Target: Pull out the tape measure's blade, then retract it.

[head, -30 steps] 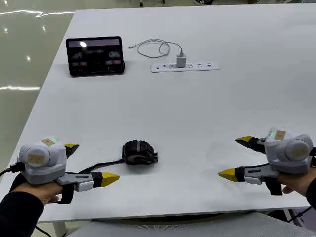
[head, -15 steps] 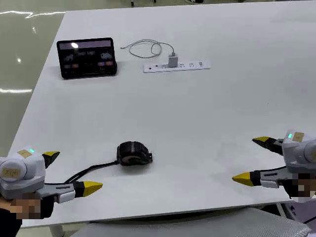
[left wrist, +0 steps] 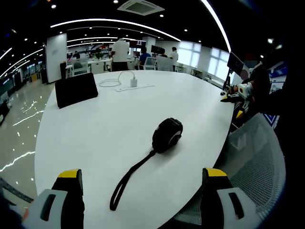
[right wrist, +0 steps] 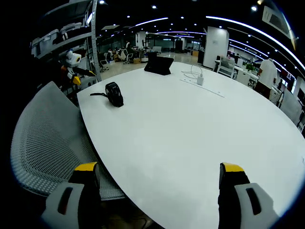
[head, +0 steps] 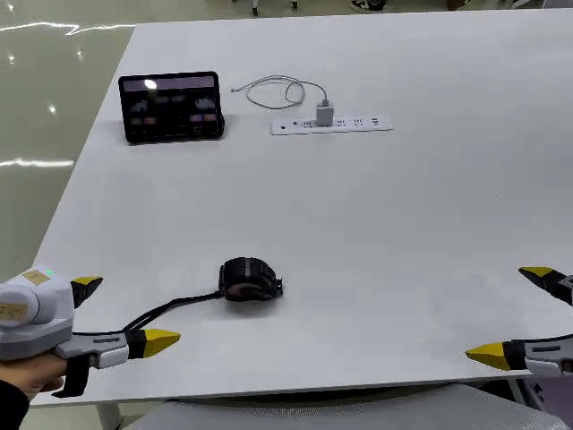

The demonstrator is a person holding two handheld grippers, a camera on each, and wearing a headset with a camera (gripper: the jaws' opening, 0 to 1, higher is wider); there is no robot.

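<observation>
A black tape measure (head: 250,279) lies on the white table (head: 358,206) near its front edge, blade in, with a black wrist strap (head: 170,309) trailing to the left. The left gripper view has the tape measure (left wrist: 167,134) ahead between the jaws. My left gripper (head: 125,313) stands open at the front left corner, left of the strap's end. My right gripper (head: 524,313) stands open at the front right edge, far from the tape measure (right wrist: 114,93). Neither holds anything.
A dark tablet (head: 171,107) stands at the back left. A white power strip (head: 330,124) with a plugged charger and coiled white cable (head: 279,88) lies behind the middle. A grey mesh chair back (right wrist: 43,143) sits at the table's front edge.
Both grippers have drawn outward, away from the tape measure: the left to the left, the right toward the right edge of the head view. The tape measure has stayed put.
</observation>
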